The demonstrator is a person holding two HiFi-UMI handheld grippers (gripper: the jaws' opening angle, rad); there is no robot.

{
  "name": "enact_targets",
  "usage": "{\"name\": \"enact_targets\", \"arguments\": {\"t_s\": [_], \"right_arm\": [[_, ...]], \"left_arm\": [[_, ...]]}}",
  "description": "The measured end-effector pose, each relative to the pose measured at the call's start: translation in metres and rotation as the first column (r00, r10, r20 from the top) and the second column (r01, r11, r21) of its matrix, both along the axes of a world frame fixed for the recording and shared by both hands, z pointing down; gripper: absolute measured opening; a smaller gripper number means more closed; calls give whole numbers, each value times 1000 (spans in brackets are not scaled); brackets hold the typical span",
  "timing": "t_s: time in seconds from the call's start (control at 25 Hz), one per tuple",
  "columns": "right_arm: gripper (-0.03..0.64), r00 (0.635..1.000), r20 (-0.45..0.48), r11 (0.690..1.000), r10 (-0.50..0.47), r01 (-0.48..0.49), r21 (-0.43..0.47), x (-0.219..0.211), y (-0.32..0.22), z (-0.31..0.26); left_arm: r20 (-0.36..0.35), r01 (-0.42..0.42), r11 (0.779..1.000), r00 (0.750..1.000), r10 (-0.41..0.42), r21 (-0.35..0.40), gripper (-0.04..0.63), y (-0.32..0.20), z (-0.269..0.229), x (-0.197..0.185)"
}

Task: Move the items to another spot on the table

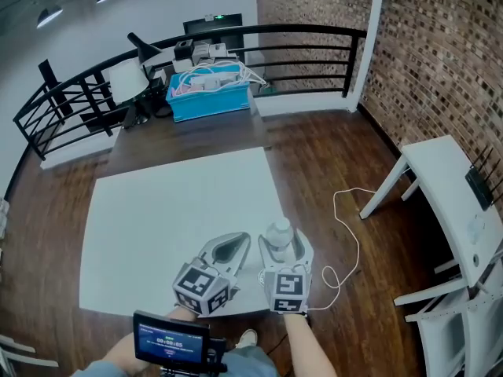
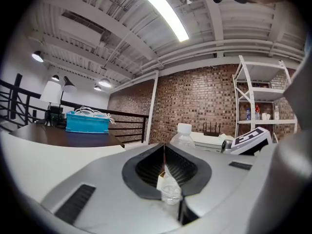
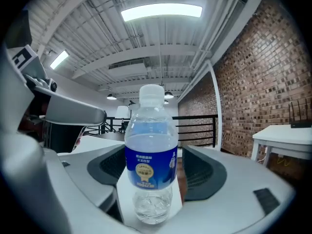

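A clear water bottle (image 1: 278, 234) with a white cap and a blue label stands upright near the front edge of the white table (image 1: 173, 210). My right gripper (image 1: 281, 247) is open around it. In the right gripper view the bottle (image 3: 151, 155) stands between the dark pads (image 3: 207, 172), with a gap on each side. To its left my left gripper (image 1: 232, 247) lies low over the table with its jaws shut. In the left gripper view the tips (image 2: 165, 147) meet. A small clear bit shows low in the seam, and I cannot tell what it is. The bottle (image 2: 184, 135) rises just behind those tips.
A blue bin (image 1: 208, 93) of white cables sits on a dark table at the back, in front of a black railing (image 1: 314, 34). A white table (image 1: 448, 187) stands at the right, with a white cable (image 1: 346, 234) on the wooden floor. A small screen (image 1: 169, 340) sits at my chest.
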State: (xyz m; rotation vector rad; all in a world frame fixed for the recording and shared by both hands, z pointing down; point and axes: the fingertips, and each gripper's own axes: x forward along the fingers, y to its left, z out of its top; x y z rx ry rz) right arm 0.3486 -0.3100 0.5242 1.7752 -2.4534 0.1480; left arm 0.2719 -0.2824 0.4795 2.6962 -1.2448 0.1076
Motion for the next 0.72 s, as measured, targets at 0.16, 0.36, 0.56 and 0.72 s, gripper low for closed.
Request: {"name": "enact_targets", "arguments": {"t_s": [0.16,0.36,0.56,0.72], "right_arm": [[342,1000,3,1000,-21,21,6,-6,-7,4],[288,999,4,999,-40,40,32,-7,-6,1],[287,999,2,999,-40,40,20,-7,-8,4],[287,999,-9,999,-47,47,24,-8,-12,-8]], "left_arm": [[6,9,1000,1000,-8,-8,26,-4,5,-3],[15,11,1000,1000,-10,-14,26,-5,7,-1],[19,16,1000,1000,-16,-11,26,-6,7,-2],[21,24,1000,999,-24,-1,26,-10,0,-4]]}}
